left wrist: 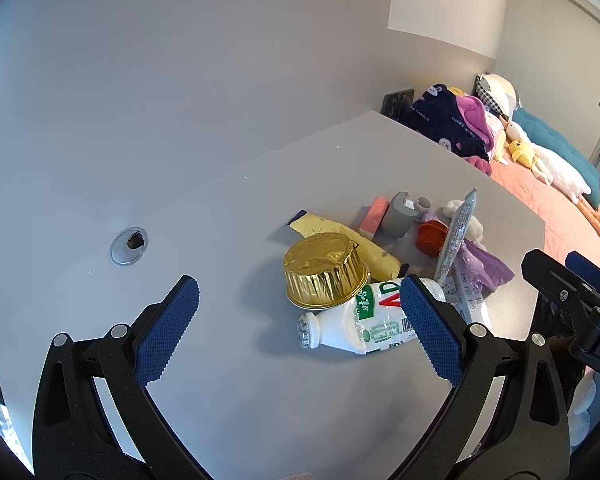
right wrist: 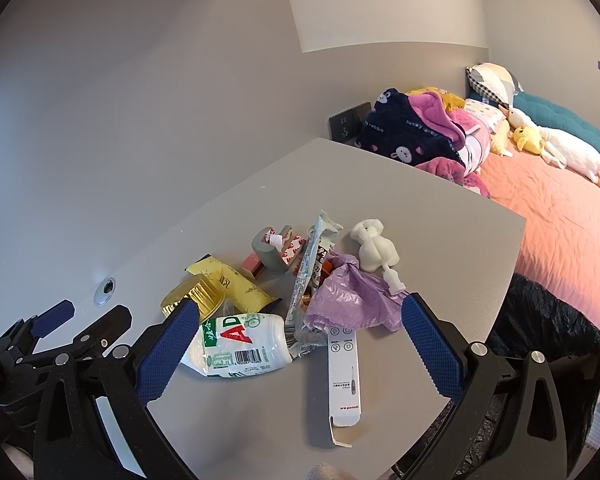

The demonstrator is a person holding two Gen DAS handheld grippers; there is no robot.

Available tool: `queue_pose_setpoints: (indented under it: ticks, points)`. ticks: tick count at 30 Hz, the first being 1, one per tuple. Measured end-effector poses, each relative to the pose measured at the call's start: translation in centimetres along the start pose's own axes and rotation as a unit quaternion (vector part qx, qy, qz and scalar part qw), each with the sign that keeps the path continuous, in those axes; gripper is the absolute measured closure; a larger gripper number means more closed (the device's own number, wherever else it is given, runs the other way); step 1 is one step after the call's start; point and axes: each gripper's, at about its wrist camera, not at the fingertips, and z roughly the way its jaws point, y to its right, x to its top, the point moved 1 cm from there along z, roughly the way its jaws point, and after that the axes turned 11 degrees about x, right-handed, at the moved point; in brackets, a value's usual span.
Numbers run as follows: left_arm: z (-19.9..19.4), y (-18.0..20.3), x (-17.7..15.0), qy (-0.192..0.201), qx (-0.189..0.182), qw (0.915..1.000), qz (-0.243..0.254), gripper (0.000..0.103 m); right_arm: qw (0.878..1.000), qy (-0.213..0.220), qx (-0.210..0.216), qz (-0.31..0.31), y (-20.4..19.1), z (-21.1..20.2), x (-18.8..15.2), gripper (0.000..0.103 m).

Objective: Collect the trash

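Both the left gripper (left wrist: 300, 308) and right gripper (right wrist: 300, 332) hover wide and empty; the bottle (right wrist: 239, 346) near the desk's (right wrist: 380, 184) front edge could roll off if nudged.

The left claw (left wrist: 300, 316) is wide open above the grey desk (left wrist: 227, 392) and holds nothing. A white bottle (left wrist: 356, 324) lies on its side between the blue pads. A gold foil cup (left wrist: 324, 270) sits upside down, touching the bottle. A yellow packet (left wrist: 364, 248) lies behind the cup. A purple bag (left wrist: 486, 266) is near the desk edge. The right claw (left wrist: 572, 280) peeks in from the side.
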Motion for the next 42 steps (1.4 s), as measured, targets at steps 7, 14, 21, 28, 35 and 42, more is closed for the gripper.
queue_pose_setpoints:
  ticks: [7,14,21,28,35,42]
  points:
    - [0.1,0.2,0.2,-0.001,-0.001,1.0,0.0,0.006,1.0,-0.001,-0.001,0.001,0.2,0.0,0.2,0.003]
    - [0.3,0.5,0.3,-0.002,-0.002,1.0,0.002,0.006,1.0,0.003,-0.005,-0.006,0.4,0.0,0.3,0.003]
    - [0.3,0.6,0.5,-0.002,-0.004,1.0,0.004,0.006,1.0,0.002,-0.005,-0.004,0.6,0.1,0.3,0.003]
    - [0.4,0.9,0.4,-0.003,-0.005,1.0,0.007,0.006,1.0,0.002,-0.006,-0.002,0.6,0.1,0.3,0.003]
    - [1.3,1.1,0.4,-0.011,-0.01,0.9998,0.014,0.006,1.0,-0.001,0.003,0.005,1.2,0.5,0.3,0.003]
    - [3.1,1.3,0.4,-0.036,-0.026,0.9989,0.013,0.006,1.0,-0.006,0.004,0.024,2.4,1.4,0.7,0.003]
